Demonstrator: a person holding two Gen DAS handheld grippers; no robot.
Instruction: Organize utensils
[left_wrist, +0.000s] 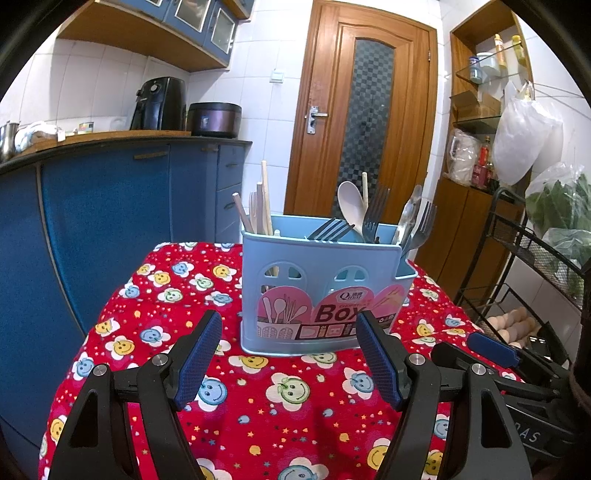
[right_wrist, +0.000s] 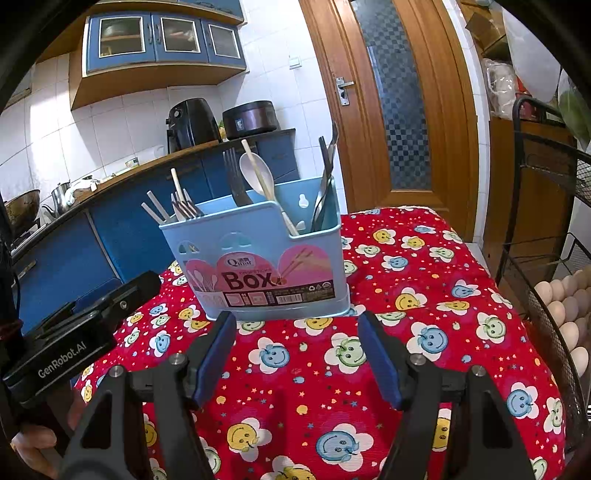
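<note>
A light blue utensil box (left_wrist: 325, 280) (right_wrist: 258, 254) stands upright on a small table under a red smiley-face cloth (left_wrist: 258, 398) (right_wrist: 424, 302). Chopsticks (left_wrist: 264, 203) (right_wrist: 162, 206) fill its left compartment. Forks (left_wrist: 375, 214) (right_wrist: 232, 177), a pale spoon (left_wrist: 351, 208) (right_wrist: 256, 171) and metal utensils (left_wrist: 410, 218) (right_wrist: 325, 184) stand in the middle and right compartments. My left gripper (left_wrist: 288, 334) hovers open just in front of the box, nothing between its blue pads. My right gripper (right_wrist: 297, 334) is open too, a little before the box, and empty. The right gripper also shows in the left wrist view at the right edge (left_wrist: 491, 347).
A blue kitchen counter (left_wrist: 110, 206) with an air fryer (left_wrist: 159, 103) and a cooker (left_wrist: 214, 118) runs along the left. A wooden door (left_wrist: 369, 110) stands behind the table. A black wire rack (right_wrist: 546, 258) with eggs (right_wrist: 569, 306) borders the table's right side.
</note>
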